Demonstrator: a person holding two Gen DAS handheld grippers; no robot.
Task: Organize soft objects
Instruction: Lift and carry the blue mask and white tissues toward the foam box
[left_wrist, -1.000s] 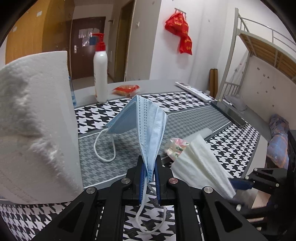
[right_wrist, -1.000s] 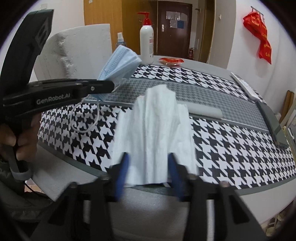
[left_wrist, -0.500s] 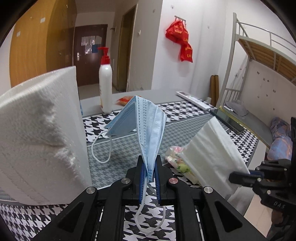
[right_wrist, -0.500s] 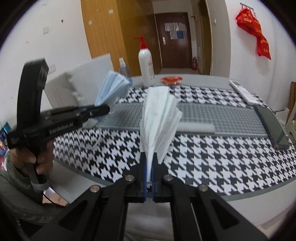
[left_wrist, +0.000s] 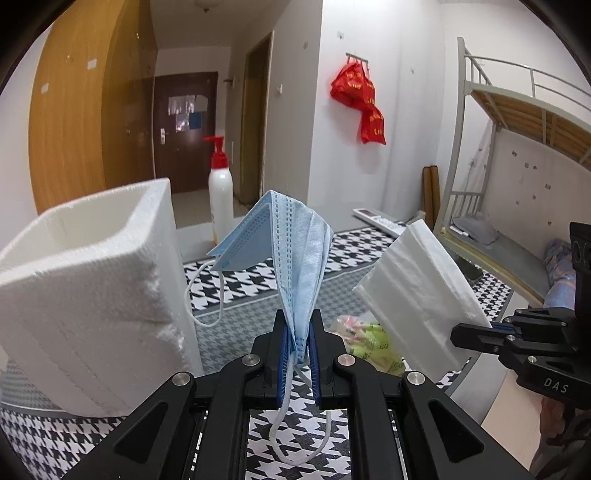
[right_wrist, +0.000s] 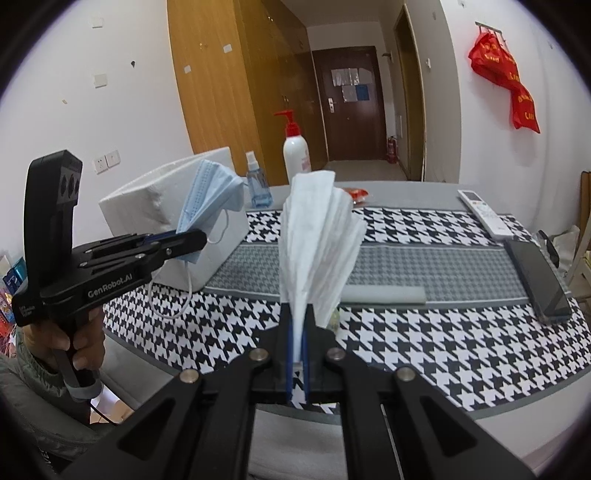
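Note:
My left gripper (left_wrist: 298, 334) is shut on a folded blue face mask (left_wrist: 291, 251), whose ear loops dangle below and to the left. It hangs in the air beside an open white foam box (left_wrist: 92, 273). In the right wrist view the same left gripper (right_wrist: 192, 236) holds the mask (right_wrist: 207, 195) against the foam box (right_wrist: 155, 199). My right gripper (right_wrist: 297, 325) is shut on a stack of white tissues (right_wrist: 317, 236) that fans upward. That tissue stack (left_wrist: 417, 291) shows at the right of the left wrist view, pinched by the right gripper (left_wrist: 480, 328).
A houndstooth cloth (right_wrist: 424, 332) covers the table. On it stand a white pump bottle (right_wrist: 295, 151) and a blue spray bottle (right_wrist: 258, 184); a remote (right_wrist: 484, 212), a dark phone (right_wrist: 539, 280), a grey foam strip (right_wrist: 384, 293) and a yellow-green packet (left_wrist: 369, 339) lie there. A bunk bed (left_wrist: 517, 147) stands right.
The right gripper closed on the white tissues and lifted them off the table. The left gripper rose with the mask, so the foam box's open top now shows.

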